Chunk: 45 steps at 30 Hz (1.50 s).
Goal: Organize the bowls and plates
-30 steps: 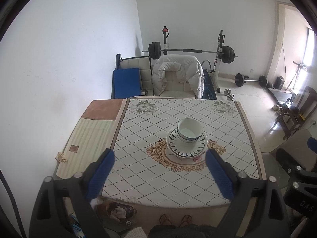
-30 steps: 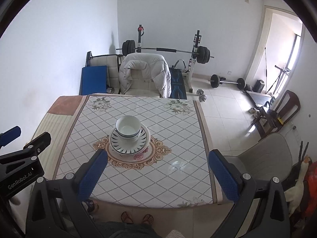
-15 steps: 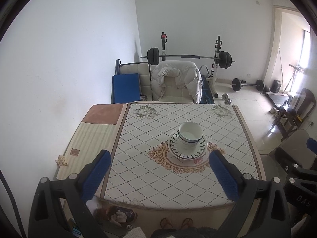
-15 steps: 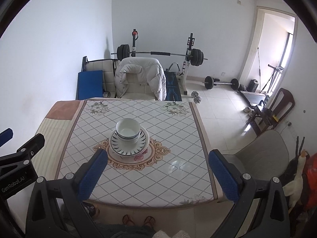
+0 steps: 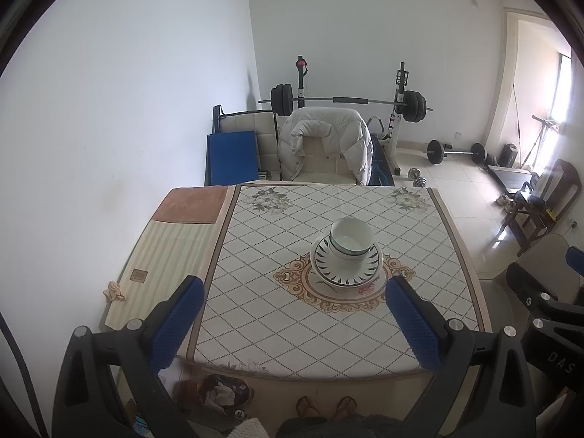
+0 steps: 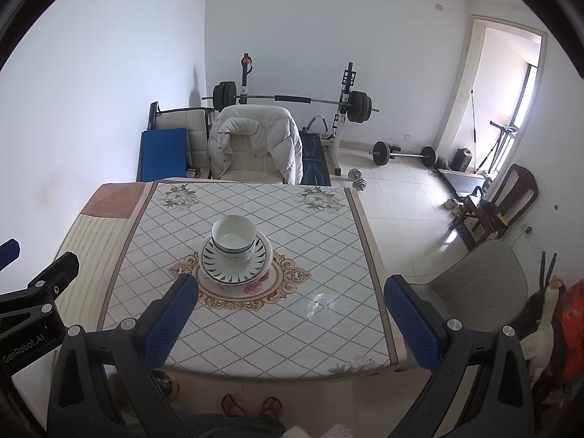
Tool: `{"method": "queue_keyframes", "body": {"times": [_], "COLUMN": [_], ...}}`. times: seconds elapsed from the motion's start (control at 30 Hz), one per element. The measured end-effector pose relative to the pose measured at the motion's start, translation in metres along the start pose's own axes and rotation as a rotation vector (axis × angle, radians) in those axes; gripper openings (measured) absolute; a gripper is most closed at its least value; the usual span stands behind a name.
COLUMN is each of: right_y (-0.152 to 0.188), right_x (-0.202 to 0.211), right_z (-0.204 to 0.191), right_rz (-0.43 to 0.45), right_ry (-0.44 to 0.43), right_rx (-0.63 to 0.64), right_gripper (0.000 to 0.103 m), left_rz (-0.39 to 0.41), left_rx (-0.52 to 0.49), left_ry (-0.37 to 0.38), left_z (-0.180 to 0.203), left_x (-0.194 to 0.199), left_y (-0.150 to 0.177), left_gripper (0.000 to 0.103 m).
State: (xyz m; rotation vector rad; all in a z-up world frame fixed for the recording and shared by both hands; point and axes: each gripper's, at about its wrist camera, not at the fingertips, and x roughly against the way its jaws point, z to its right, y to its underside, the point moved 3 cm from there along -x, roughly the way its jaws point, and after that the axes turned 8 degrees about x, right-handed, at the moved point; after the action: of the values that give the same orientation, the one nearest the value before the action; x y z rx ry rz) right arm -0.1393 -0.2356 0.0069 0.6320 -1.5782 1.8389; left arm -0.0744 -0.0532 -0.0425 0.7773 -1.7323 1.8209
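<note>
Both jaws wide, nothing held: left hand-held gripper point(image 5: 292, 306), right hand-held gripper point(image 6: 290, 304). White blue-rimmed ceramic bowls point(image 5: 351, 241) nested on black-and-white patterned plates point(image 5: 346, 264), one stack ahead, mid-counter point(image 5: 277, 321). Stacking looks done; nothing left loose.

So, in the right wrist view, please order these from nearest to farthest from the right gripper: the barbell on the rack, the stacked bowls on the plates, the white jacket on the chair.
From the right gripper:
1. Stacked bowls, on the table, ahead and left.
2. White jacket, on the chair behind the table.
3. Barbell, on the rack by the back wall.
</note>
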Motion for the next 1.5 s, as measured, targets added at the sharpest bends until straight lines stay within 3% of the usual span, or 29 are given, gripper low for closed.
{"method": "queue_keyframes", "body": {"times": [1.5], "right_y": [-0.005], "right_x": [-0.01], "right_z": [0.003], "right_rz": [-0.008], "right_ry": [0.005], "right_rx": [-0.029], "right_gripper": [0.103], "left_rz": [0.0], "left_rx": [0.008], "left_ry": [-0.008], "left_z": [-0.001], "left_x": [-0.004], "left_y": [-0.004], "left_gripper": [0.102]}}
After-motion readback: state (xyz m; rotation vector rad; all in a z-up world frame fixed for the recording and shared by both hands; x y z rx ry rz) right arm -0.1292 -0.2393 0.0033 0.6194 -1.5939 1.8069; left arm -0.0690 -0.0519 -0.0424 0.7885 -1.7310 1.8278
